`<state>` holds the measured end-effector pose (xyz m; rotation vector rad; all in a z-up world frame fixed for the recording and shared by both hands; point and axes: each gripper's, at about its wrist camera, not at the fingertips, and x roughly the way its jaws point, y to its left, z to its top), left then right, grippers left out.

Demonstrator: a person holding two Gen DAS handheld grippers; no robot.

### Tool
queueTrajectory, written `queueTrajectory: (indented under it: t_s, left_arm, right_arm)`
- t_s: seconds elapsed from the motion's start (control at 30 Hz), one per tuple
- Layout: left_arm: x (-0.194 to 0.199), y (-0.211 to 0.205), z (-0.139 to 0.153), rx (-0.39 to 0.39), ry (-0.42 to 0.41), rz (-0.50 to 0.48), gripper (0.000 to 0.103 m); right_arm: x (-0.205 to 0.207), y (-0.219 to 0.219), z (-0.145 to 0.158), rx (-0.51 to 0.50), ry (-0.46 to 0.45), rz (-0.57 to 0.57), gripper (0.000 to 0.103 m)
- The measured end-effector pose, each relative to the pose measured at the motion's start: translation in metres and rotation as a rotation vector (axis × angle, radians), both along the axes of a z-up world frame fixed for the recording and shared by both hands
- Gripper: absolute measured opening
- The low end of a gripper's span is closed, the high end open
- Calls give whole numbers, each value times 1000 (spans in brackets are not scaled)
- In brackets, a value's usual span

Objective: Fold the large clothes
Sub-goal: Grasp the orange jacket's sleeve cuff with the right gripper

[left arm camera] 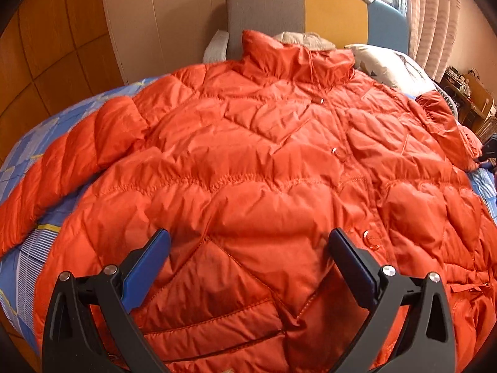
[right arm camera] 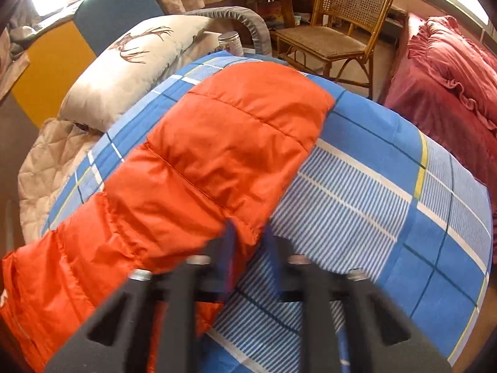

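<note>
A large orange quilted down jacket [left arm camera: 264,161] lies front up and snapped shut on a bed with a blue checked cover [left arm camera: 28,168], collar toward the headboard. My left gripper [left arm camera: 248,242] is open and empty, hovering over the jacket's lower front. Its left sleeve [left arm camera: 71,168] stretches out to the left. In the right wrist view my right gripper [right arm camera: 248,233] is shut on the edge of the other orange sleeve [right arm camera: 223,152], which lies across the cover [right arm camera: 388,217]. The right gripper also shows at the far right of the left wrist view [left arm camera: 489,152], at the sleeve cuff.
Pillows [right arm camera: 133,71] and a quilted beige blanket [right arm camera: 52,168] lie at the head of the bed by the padded headboard [left arm camera: 267,3]. A jar [right arm camera: 231,42] stands behind the pillow. A rattan chair [right arm camera: 338,28] and a red-covered bed [right arm camera: 450,87] stand beyond the bed's edge.
</note>
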<state>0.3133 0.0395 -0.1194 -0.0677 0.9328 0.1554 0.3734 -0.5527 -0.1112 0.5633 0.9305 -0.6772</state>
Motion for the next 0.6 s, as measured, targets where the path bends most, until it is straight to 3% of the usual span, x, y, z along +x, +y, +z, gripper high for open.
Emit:
queueTrajectory:
  t_s: [0.3,0.47,0.6]
  left_arm:
    - [-8,4,3,17,1,-13,101]
    - [-19,14,9,1,-14,-15,101]
    - [-28,22,14,-21,-33,-14,101]
  right_arm:
    - [-20,21,46,-241,-6,23,3]
    - [-12,86,89,-357,-102,243,3]
    - [-3,177,106,-418,-153,514,3]
